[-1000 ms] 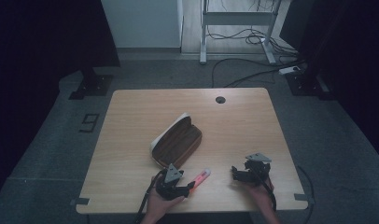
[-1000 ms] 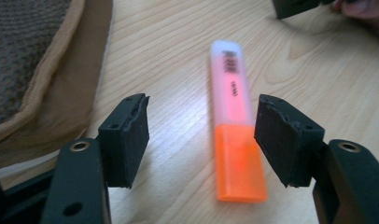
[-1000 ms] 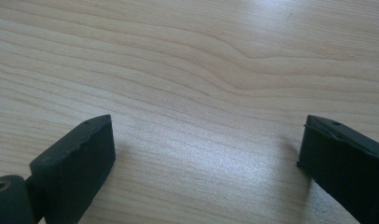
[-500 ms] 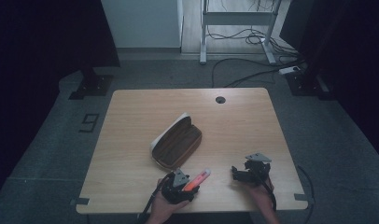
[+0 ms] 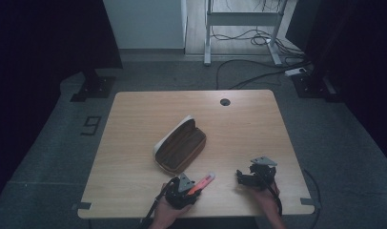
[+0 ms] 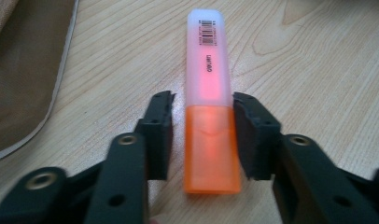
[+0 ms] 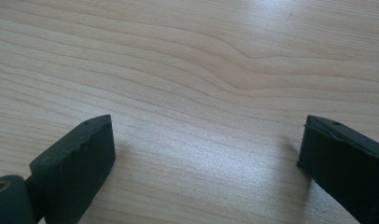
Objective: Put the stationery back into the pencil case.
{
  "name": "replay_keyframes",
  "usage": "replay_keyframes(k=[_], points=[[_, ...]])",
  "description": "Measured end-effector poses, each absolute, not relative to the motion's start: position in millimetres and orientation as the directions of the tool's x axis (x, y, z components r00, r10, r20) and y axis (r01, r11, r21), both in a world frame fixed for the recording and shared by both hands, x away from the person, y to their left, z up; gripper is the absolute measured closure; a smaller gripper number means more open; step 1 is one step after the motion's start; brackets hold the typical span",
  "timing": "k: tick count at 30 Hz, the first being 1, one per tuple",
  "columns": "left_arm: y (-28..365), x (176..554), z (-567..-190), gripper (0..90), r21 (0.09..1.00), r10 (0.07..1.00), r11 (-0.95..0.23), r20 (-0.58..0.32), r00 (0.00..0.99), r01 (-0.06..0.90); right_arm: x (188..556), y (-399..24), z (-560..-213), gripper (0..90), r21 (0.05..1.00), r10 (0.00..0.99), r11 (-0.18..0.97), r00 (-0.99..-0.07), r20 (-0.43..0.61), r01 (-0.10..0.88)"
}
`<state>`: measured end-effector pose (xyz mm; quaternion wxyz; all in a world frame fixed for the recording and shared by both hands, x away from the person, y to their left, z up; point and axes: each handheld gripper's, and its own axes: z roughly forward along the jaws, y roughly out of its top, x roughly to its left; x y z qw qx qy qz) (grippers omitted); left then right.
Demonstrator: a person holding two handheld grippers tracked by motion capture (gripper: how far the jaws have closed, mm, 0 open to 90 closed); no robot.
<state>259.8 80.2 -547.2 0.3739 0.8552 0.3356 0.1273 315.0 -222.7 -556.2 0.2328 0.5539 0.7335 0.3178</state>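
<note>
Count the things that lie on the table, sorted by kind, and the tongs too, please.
Highlighter, orange cap: 1
Brown case, lying open: 1
Tongs, left and right: 2
Total: 4

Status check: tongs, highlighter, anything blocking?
Left tongs just closing around highlighter, gap one side. Right tongs open, idle. Open case nearby, not blocking.

Both hands entered from the near edge. The left gripper [image 5: 194,187] lay low over the table, pointing forward and to the right; its jaws had just been closing, with a narrow gap remaining on one side. The right gripper [image 5: 246,177] rested well apart, its jaws spread wide.
</note>
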Motion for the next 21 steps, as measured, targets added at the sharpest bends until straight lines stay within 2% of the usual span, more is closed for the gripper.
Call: replay_keyframes(k=[12,21], points=[[82.8,260.0,-546.1,67.2,0.739,0.663,-0.48,-0.047,0.747,0.473,315.1,-222.7,-556.2,3.3,0.724,0.961,0.184,-0.278,0.011,0.665],[95.4,261.0,-530.3,67.2,0.788,0.665,-0.405,-0.094,0.741,0.464,315.1,-222.7,-556.2,3.3,0.724,0.96,0.184,-0.278,0.011,0.665]])
